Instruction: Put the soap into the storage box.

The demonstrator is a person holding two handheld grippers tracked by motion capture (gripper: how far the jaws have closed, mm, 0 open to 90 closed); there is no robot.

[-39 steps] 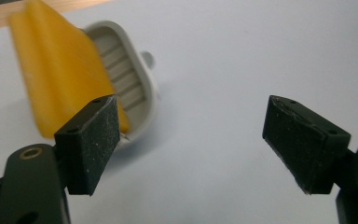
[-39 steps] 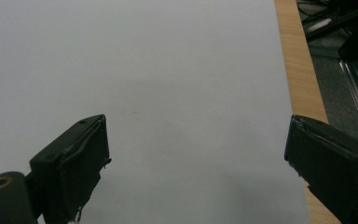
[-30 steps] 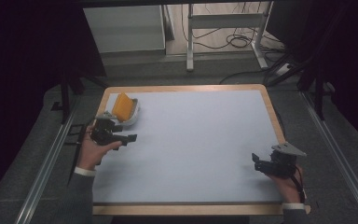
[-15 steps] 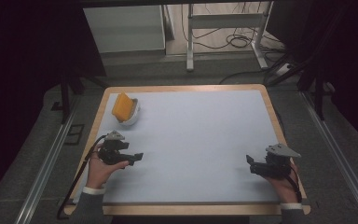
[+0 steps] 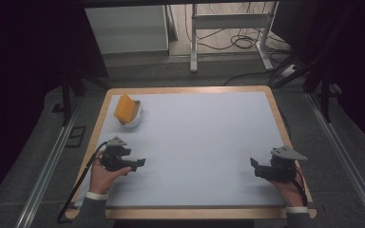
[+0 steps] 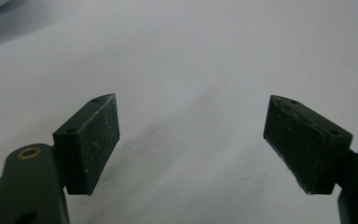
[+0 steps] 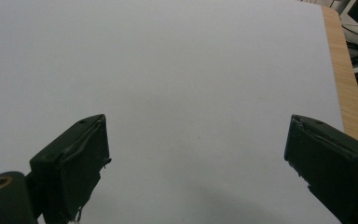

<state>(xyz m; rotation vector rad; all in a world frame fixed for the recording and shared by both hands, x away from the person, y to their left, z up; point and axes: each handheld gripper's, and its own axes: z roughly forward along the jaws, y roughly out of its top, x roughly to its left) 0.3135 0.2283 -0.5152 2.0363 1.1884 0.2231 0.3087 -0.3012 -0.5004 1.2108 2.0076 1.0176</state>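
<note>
Left hand-held gripper (image 5: 140, 164) near left, jaws apart, empty. Right hand-held gripper (image 5: 254, 166) near right, jaws apart, empty. Orange sponge (image 5: 125, 108) sits in white bowl (image 5: 134, 119), far left of bench (image 5: 204, 137).

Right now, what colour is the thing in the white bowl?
Orange, the sponge in the bowl, best in the high view.

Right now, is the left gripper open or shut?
Open: the left gripper has its jaws spread wide, with bare table between them and nothing held.
</note>
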